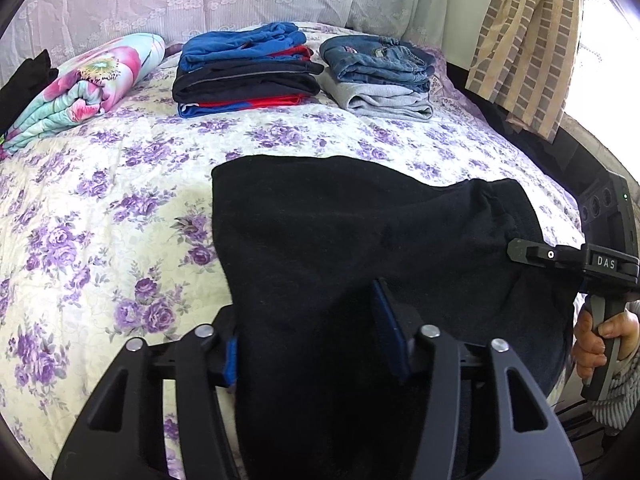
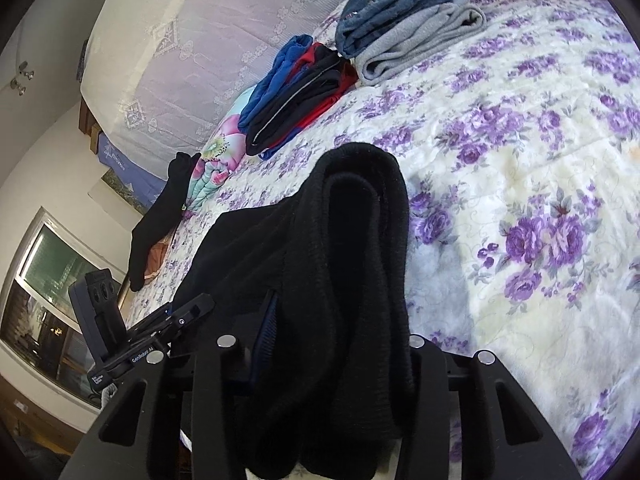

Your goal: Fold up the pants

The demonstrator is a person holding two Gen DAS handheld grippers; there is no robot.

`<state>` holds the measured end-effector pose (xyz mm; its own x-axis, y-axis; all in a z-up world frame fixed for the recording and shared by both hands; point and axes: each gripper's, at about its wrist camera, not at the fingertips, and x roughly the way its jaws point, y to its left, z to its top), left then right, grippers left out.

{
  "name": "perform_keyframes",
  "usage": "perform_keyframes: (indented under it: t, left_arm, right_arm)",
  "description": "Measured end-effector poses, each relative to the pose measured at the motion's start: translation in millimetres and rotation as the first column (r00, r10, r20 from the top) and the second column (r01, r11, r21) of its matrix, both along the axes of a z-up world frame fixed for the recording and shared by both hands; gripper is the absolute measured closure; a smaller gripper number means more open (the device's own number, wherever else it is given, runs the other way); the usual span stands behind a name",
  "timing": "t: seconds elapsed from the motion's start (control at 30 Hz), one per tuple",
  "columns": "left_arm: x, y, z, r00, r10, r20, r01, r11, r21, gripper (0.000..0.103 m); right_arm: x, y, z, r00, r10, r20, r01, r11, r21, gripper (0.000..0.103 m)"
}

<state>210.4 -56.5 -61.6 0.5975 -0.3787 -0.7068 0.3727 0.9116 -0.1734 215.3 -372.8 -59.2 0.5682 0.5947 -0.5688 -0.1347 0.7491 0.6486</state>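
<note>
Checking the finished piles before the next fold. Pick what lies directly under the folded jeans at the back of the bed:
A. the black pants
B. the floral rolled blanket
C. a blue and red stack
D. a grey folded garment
D: the folded jeans sit on top of a grey folded garment, beside the separate blue, black and red stack.

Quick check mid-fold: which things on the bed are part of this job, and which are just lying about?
In the job:
- black pants, cloth between both grippers' fingers
- left gripper
- right gripper

Lying about:
- blue and red stack
- jeans on grey pants
- floral quilt roll
- black sock
- striped curtain
</note>
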Motion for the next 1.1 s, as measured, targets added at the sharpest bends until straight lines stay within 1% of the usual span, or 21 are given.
perform_keyframes:
  t: [0.1, 0.13, 0.17, 0.23, 0.27, 0.3, 0.37, 0.4, 0.43, 0.47, 0.6, 0.67, 0.73, 0.9, 0.93, 0.97, 1.0, 1.03, 1.07, 1.1]
  left_arm:
    - [0.7, 3.4, -1.8, 1.0, -0.005, -0.016, 0.005, 1.0, -0.016, 0.051]
    - [1.4, 6.0, -2.7, 1.0, -0.002, -0.023, 0.001, 1.0, -0.03, 0.046]
    - [2.3, 8.6, -3.8, 0.999, 0.0, -0.032, -0.002, 0.999, -0.046, 0.038]
    - [7.2, 16.2, -8.5, 0.998, 0.001, -0.07, -0.007, 0.997, -0.083, 0.028]
    - [12.7, 24.1, -11.9, 0.995, 0.006, -0.097, -0.017, 0.993, -0.12, 0.026]
    - [17.0, 29.4, -14.0, 0.993, 0.006, -0.122, -0.025, 0.988, -0.151, 0.026]
    - [30.1, 41.8, -19.0, 0.981, 0.003, -0.195, -0.049, 0.971, -0.234, 0.026]
    - [36.9, 46.9, -19.8, 0.975, -0.001, -0.223, -0.061, 0.961, -0.27, 0.026]
    - [42.2, 49.5, -19.6, 0.971, -0.005, -0.237, -0.066, 0.954, -0.291, 0.025]
    - [48.3, 49.7, -18.8, 0.969, -0.01, -0.246, -0.066, 0.953, -0.297, 0.024]
    - [59.2, 36.2, -23.9, 0.963, -0.043, -0.264, -0.028, 0.965, -0.26, 0.016]
    - [57.1, 28.9, -24.3, 0.969, -0.054, -0.241, -0.002, 0.974, -0.225, 0.014]
    - [53.7, 24.8, -24.8, 0.973, -0.064, -0.221, 0.018, 0.979, -0.203, 0.014]
    - [51.3, 28.4, -26.4, 0.974, -0.076, -0.214, 0.027, 0.974, -0.224, 0.015]
    - [51.5, 28.2, -26.2, 0.974, -0.075, -0.213, 0.026, 0.974, -0.225, 0.017]
    - [50.7, 27.9, -25.5, 0.975, -0.077, -0.21, 0.028, 0.973, -0.229, 0.024]
    - [49.2, 28.0, -24.8, 0.975, -0.086, -0.206, 0.035, 0.97, -0.241, 0.029]
    - [48.0, 28.4, -24.3, 0.973, -0.101, -0.206, 0.045, 0.964, -0.261, 0.04]
    - [46.8, 29.1, -24.0, 0.972, -0.114, -0.206, 0.052, 0.958, -0.283, 0.047]
    - [45.7, 29.7, -24.0, 0.972, -0.117, -0.205, 0.053, 0.955, -0.293, 0.049]
  right_arm:
    - [0.3, -1.1, -1.6, 1.0, -0.002, -0.004, 0.002, 1.0, 0.003, 0.061]
    - [0.5, -1.6, -3.1, 1.0, -0.004, -0.009, 0.004, 1.0, 0.007, 0.061]
    - [1.1, -2.4, -5.0, 1.0, -0.006, -0.014, 0.007, 1.0, 0.014, 0.061]
    - [0.3, -3.3, -8.1, 1.0, -0.008, -0.017, 0.009, 1.0, 0.027, 0.061]
    - [0.3, -3.6, -8.8, 1.0, -0.008, -0.018, 0.008, 1.0, 0.029, 0.061]
    - [0.6, -3.9, -9.6, 1.0, -0.007, -0.019, 0.008, 0.999, 0.032, 0.061]
    - [1.2, -4.6, -11.2, 1.0, -0.004, -0.024, 0.005, 0.999, 0.037, 0.06]
    - [0.6, -5.3, -11.6, 1.0, -0.004, -0.025, 0.005, 0.999, 0.04, 0.06]
    - [0.2, -5.4, -12.1, 1.0, -0.005, -0.027, 0.006, 0.999, 0.045, 0.06]
    - [-0.6, -5.4, -13.0, 1.0, -0.006, -0.027, 0.007, 0.999, 0.049, 0.059]
    - [-4.7, -6.7, -16.5, 1.0, -0.013, -0.028, 0.015, 0.998, 0.063, 0.059]
    - [-5.6, -7.3, -17.6, 1.0, -0.012, -0.026, 0.014, 0.998, 0.069, 0.058]
    - [-5.1, -7.5, -18.2, 1.0, -0.011, -0.029, 0.013, 0.997, 0.076, 0.057]
    - [-2.7, -9.6, -19.4, 0.999, -0.01, -0.044, 0.015, 0.995, 0.103, 0.054]
    - [-3.0, -9.2, -19.2, 0.999, -0.014, -0.048, 0.019, 0.994, 0.105, 0.054]
    - [-1.9, -8.7, -19.0, 0.999, -0.017, -0.051, 0.022, 0.994, 0.105, 0.054]
    - [-1.2, -7.6, -18.3, 0.998, -0.02, -0.051, 0.026, 0.994, 0.104, 0.053]
    - [-1.3, -6.7, -17.9, 0.999, -0.024, -0.048, 0.029, 0.994, 0.106, 0.053]
    - [-2.0, -5.7, -17.0, 0.999, -0.026, -0.041, 0.031, 0.994, 0.105, 0.056]
    - [-3.5, -4.6, -15.7, 0.999, -0.026, -0.025, 0.028, 0.994, 0.102, 0.059]
